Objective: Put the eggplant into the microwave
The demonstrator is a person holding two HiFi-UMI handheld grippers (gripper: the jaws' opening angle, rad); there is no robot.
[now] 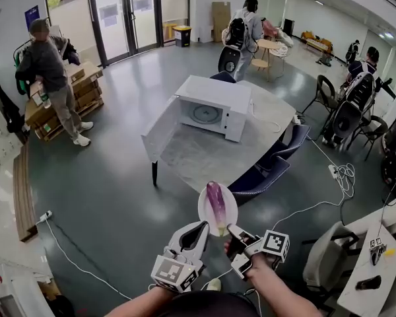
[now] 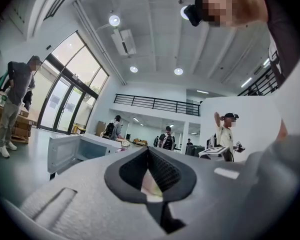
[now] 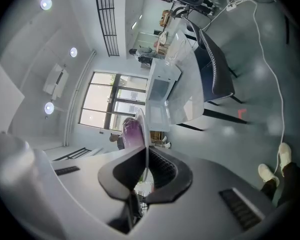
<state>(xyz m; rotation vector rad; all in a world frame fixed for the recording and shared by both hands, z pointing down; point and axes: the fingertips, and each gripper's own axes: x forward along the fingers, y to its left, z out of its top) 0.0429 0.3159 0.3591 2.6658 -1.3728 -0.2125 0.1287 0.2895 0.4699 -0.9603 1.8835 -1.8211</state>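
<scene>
A purple eggplant [image 1: 216,203] lies on a small white plate [image 1: 203,211] held in the air, short of the table. My right gripper [image 1: 232,234] is shut on the plate's near rim; in the right gripper view the plate [image 3: 145,134] stands edge-on between the jaws with the eggplant [image 3: 132,132] on its left face. Just left of the plate, my left gripper [image 1: 199,228] has its jaws together and holds nothing. The white microwave [image 1: 211,109] sits on the grey table [image 1: 198,157] ahead, its door [image 1: 160,135] swung open to the left, and it also shows in the left gripper view [image 2: 65,151].
Dark blue chairs [image 1: 267,169] stand at the table's right side. White cables [image 1: 317,203] trail over the floor. A person [image 1: 53,78] stands by stacked boxes at far left, and others are at the back of the hall.
</scene>
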